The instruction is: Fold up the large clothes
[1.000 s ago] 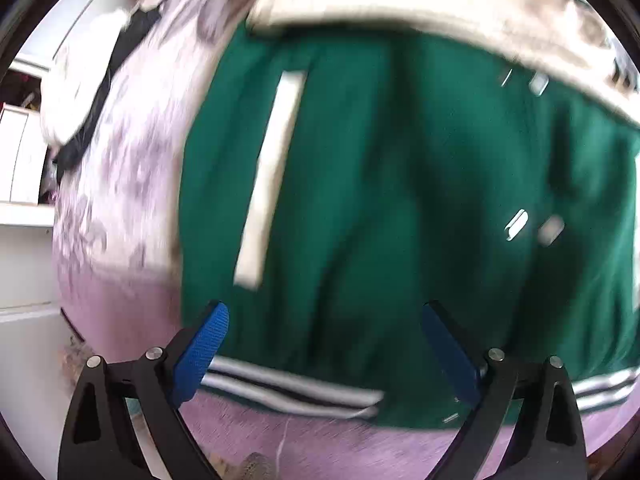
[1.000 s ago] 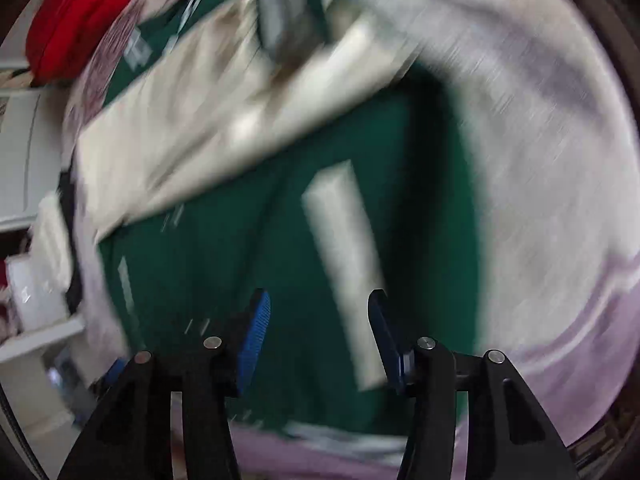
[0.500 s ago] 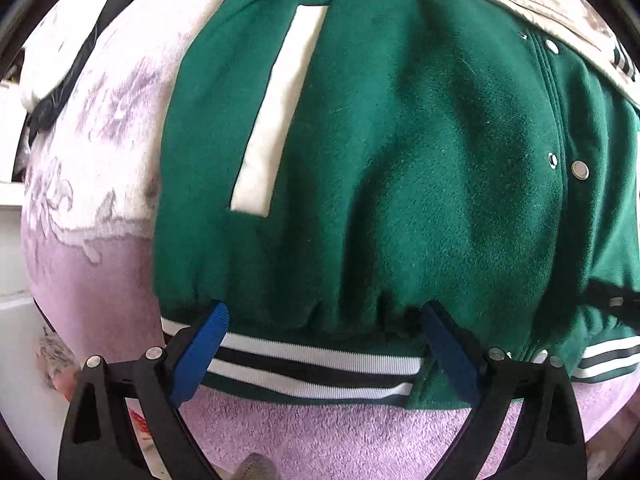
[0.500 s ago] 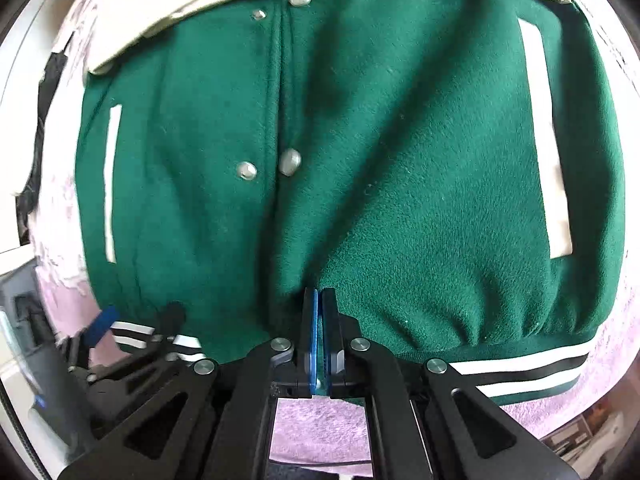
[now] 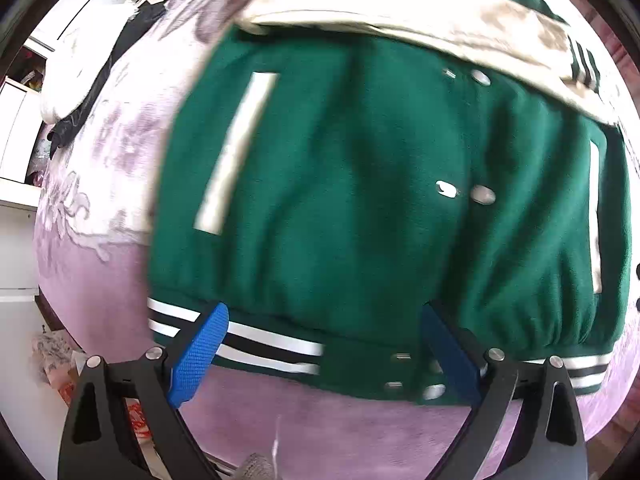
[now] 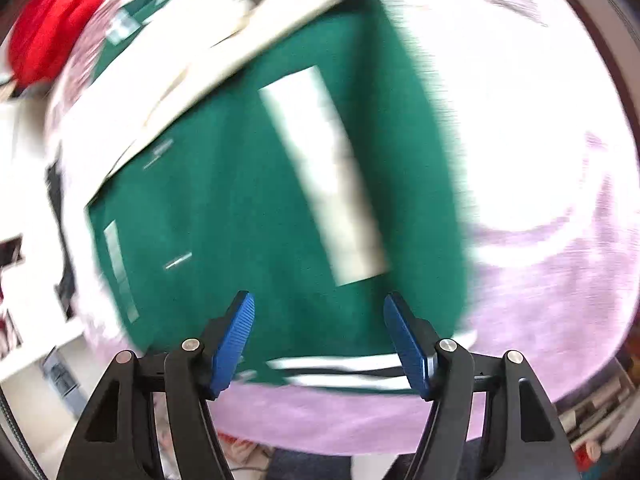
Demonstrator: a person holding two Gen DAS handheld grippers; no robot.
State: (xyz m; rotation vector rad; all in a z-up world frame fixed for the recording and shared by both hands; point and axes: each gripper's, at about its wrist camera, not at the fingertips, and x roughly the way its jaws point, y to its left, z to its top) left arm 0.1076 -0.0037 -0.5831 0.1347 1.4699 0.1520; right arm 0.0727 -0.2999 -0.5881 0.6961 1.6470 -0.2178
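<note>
A green varsity jacket (image 5: 360,208) lies front-up on the bed, with its cream sleeves (image 5: 420,20) folded across the top. White pocket strips, metal snaps and a black-and-white striped hem (image 5: 272,344) show. My left gripper (image 5: 324,340) hangs open over the hem near the snap placket and holds nothing. In the blurred right wrist view the jacket (image 6: 248,220) fills the middle. There my right gripper (image 6: 320,336) hovers above the right end of the hem (image 6: 344,368), below a pocket strip (image 6: 324,172). Its jaws are opening, with nothing pressed between the pads.
A lilac flowered blanket (image 5: 100,272) covers the bed under the jacket. A white and black garment (image 5: 92,68) lies at its far left. A red bundle (image 6: 52,20) sits at the back. White furniture (image 5: 16,240) and floor clutter (image 6: 592,420) border the bed.
My right gripper, shut at the hem's middle half a second ago, has opened and swung toward the right pocket. The left gripper stays open and has shifted right toward the snap placket.
</note>
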